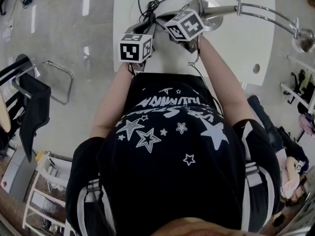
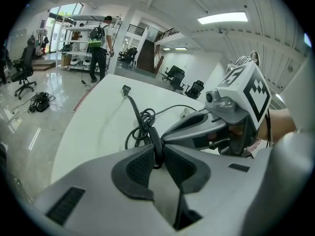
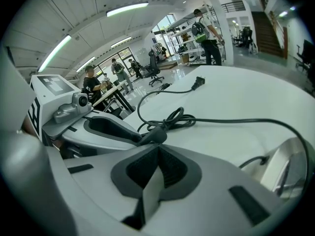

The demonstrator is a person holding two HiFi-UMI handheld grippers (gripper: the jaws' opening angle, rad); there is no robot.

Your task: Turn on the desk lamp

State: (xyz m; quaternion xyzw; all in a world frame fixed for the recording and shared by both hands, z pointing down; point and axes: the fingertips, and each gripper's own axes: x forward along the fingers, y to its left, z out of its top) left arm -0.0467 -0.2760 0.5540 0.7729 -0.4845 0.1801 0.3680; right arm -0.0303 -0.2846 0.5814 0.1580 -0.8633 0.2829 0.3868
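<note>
The desk lamp (image 1: 266,11) is chrome, with its round base (image 1: 212,8) at the far side of the white table (image 1: 236,48) and its arm reaching right. Its black cord (image 2: 141,121) lies coiled on the table, and the plug (image 2: 126,88) is loose. My left gripper (image 2: 157,149) is shut on the cord's black inline switch (image 2: 156,140). My right gripper (image 3: 158,149) is shut with nothing between its pads. Its tips sit right at the switch (image 3: 153,134), which the left gripper's fingers (image 3: 110,129) hold. In the head view both marker cubes hide the jaws.
The lamp base (image 3: 290,168) shows at the right in the right gripper view. A black chair (image 1: 29,92) and a white shelf cart (image 1: 49,191) stand on the floor to the left. A seated person (image 1: 290,171) is at the right. People and shelves (image 2: 98,38) stand far off.
</note>
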